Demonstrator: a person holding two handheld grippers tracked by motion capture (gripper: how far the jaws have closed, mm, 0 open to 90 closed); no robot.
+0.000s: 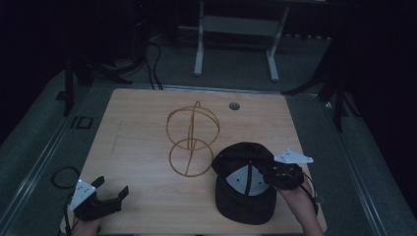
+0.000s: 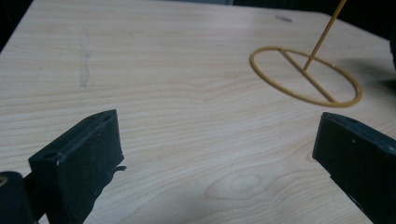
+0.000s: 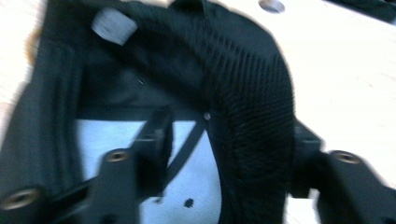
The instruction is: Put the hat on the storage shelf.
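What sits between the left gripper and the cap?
In the high view, bare wooden table lies between the left gripper and the cap; the wire stand stands farther back, off that line.

The black cap (image 1: 244, 184) is showing matt mesh cloth; the table (image 1: 137, 147) is showing pale smooth wood; the stand (image 1: 192, 137) is looking like thin wire.

Wood table (image 1: 137, 128) — wire stand (image 1: 192, 140) mid, black cap (image 1: 246, 196) upside-down nr front-right.
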